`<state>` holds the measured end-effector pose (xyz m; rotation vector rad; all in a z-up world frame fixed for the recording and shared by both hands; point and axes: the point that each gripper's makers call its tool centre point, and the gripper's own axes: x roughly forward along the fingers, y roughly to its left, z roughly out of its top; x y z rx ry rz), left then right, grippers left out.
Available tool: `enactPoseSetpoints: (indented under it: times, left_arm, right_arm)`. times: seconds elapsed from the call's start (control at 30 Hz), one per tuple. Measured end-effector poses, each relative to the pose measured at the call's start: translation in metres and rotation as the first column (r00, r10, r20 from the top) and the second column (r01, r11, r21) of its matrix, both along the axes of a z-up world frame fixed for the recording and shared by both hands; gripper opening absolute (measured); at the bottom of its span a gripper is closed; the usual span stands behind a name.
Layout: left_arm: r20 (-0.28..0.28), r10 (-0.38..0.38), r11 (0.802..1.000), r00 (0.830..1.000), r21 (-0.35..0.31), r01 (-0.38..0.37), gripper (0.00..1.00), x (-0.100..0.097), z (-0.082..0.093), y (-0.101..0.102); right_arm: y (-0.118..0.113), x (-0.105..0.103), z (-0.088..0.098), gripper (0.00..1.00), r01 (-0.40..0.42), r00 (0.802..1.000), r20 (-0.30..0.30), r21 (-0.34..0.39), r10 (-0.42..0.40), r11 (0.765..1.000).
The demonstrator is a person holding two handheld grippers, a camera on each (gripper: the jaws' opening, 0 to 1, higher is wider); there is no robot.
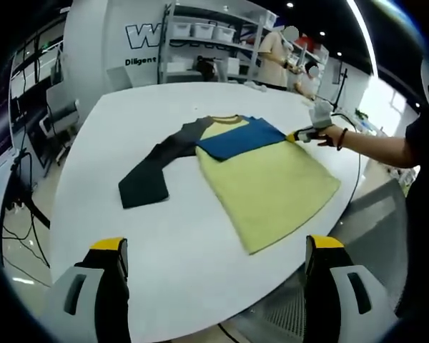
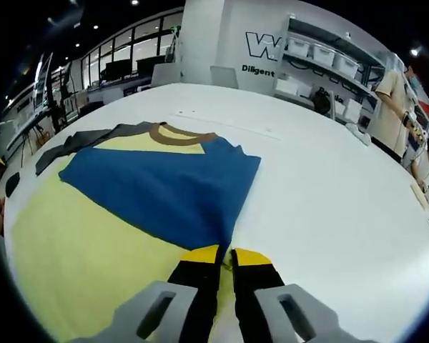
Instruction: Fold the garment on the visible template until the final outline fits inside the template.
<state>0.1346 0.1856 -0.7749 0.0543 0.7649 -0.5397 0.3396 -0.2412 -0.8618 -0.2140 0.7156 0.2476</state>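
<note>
A white table (image 1: 164, 243) is set before storage shelves (image 1: 207, 36). The garment (image 1: 264, 179) is spread at its centre, pinched by the closed right gripper (image 2: 225, 251); the left gripper (image 1: 214, 250) is held wide.

A white wall (image 2: 229, 43) behind the shelving (image 2: 322, 61) is showing a large outlined letter "W", partly cut off, with the smaller word "Diligent" (image 2: 258, 71) sitting just beneath it.

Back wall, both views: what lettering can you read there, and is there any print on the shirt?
"W": big white outlined letter on the back wall, the rest cut off by the shelving.
"Diligent": dark print under it; what follows is hidden.
Shirt: no print visible.
</note>
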Motion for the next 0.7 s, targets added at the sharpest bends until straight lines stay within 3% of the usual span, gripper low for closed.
enactPoseSetpoints:
  times: [0.57,0.7]
  left_arm:
    - [0.006,0.000,1.000,1.000,0.002,0.000,0.99,0.003,0.001,-0.002]
    - [0.007,0.001,1.000,1.000,0.005,-0.001,0.99,0.003,0.002,-0.001]
  right_arm:
    - [-0.013,0.003,0.000,0.00,0.016,1.000,-0.010,-0.006,-0.016,1.000]
    - [-0.013,0.003,0.001,0.01,0.037,0.999,-0.007,0.032,-0.037,0.999]
